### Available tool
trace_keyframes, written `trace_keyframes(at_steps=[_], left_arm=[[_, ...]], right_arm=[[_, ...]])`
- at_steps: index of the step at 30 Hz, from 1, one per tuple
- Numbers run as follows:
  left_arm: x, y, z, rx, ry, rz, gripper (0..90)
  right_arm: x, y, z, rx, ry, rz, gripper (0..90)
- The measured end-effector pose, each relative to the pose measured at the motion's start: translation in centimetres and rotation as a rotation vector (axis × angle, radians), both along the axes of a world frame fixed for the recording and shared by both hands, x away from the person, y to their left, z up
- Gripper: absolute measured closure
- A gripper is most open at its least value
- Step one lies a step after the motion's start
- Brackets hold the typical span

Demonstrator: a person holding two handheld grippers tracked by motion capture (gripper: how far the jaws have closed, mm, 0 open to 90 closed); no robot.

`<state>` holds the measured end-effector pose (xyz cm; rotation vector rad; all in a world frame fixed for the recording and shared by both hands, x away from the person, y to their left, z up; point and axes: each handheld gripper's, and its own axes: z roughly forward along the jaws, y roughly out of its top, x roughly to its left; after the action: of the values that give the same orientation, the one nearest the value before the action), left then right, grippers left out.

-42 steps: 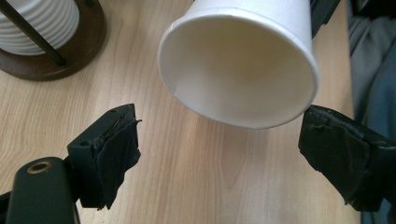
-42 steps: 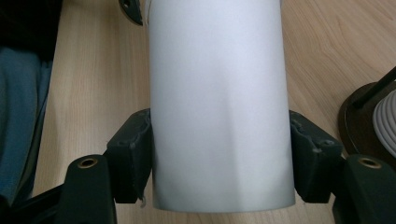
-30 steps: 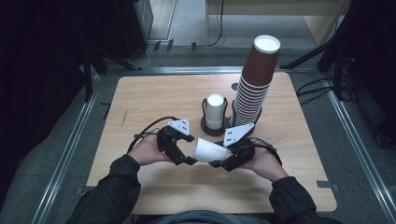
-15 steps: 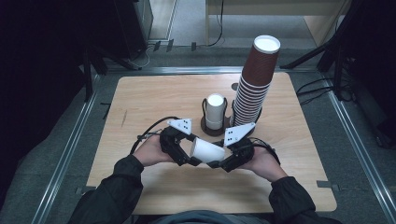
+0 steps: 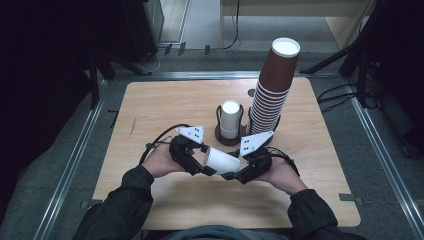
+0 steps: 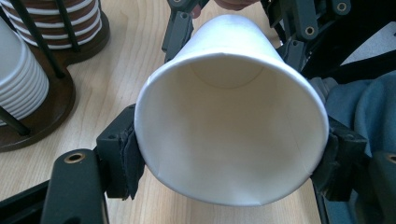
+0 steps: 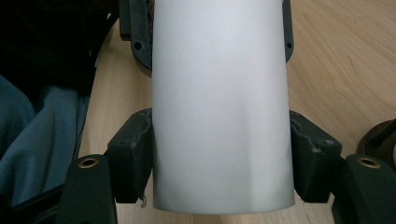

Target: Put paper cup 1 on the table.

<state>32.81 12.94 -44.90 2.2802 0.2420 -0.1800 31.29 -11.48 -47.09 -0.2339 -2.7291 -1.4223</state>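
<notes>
At lower centre, the left gripper [image 5: 209, 169] has just closed on the white paper cup [image 5: 221, 161] the right gripper [image 5: 231, 175] also grips; squeeze gently.

1. You held a white paper cup [image 5: 221, 160] on its side between the left gripper [image 5: 206, 169] and the right gripper [image 5: 231, 175], low over the wooden table [image 5: 165, 107].
2. The left jaws had just been closing on the cup's wide end.
3. Behind stood a white cup stack [image 5: 230, 119] in a dark holder [image 5: 220, 135], beside a tall brown cup stack [image 5: 272, 85].
</notes>
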Motion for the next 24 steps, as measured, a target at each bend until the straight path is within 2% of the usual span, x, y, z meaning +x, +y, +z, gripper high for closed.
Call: trace_keyframes(at_steps=[4, 6, 8, 12, 17, 20, 22, 24], left_arm=[[-0.1, 0.0, 0.0, 0.011, 0.001, -0.003, 24.9], [0.0, 0.1, 0.1, 0.019, -0.005, 0.005, 24.9], [0.2, 0.5, 0.3, 0.019, -0.001, 0.026, 24.9], [0.2, 1.2, 0.5, 0.036, 0.0, 0.05, 24.9], [0.3, 1.4, 0.8, 0.082, -0.012, 0.064, 24.9], [0.3, 1.2, 0.8, 0.117, -0.012, 0.054, 24.9], [0.1, 1.0, 0.9, 0.152, -0.035, 0.048, 24.8], [-0.1, 0.7, 1.1, 0.172, -0.038, 0.034, 24.9]], right_arm=[[-0.1, 0.2, -0.1, -0.015, -0.006, -0.003, 32.7], [0.0, 0.3, -0.1, -0.013, -0.012, -0.006, 28.0], [-0.1, 0.3, 0.0, -0.016, 0.005, -0.041, 24.3], [0.2, 0.2, -0.2, -0.039, 0.033, -0.058, 24.0], [0.3, 0.4, -0.7, -0.078, 0.032, -0.068, 23.7], [0.4, 0.4, -0.8, -0.094, 0.032, -0.067, 23.8], [0.4, 0.4, -1.0, -0.11, 0.036, -0.08, 23.8], [0.5, 0.4, -1.2, -0.125, 0.04, -0.092, 23.7]])
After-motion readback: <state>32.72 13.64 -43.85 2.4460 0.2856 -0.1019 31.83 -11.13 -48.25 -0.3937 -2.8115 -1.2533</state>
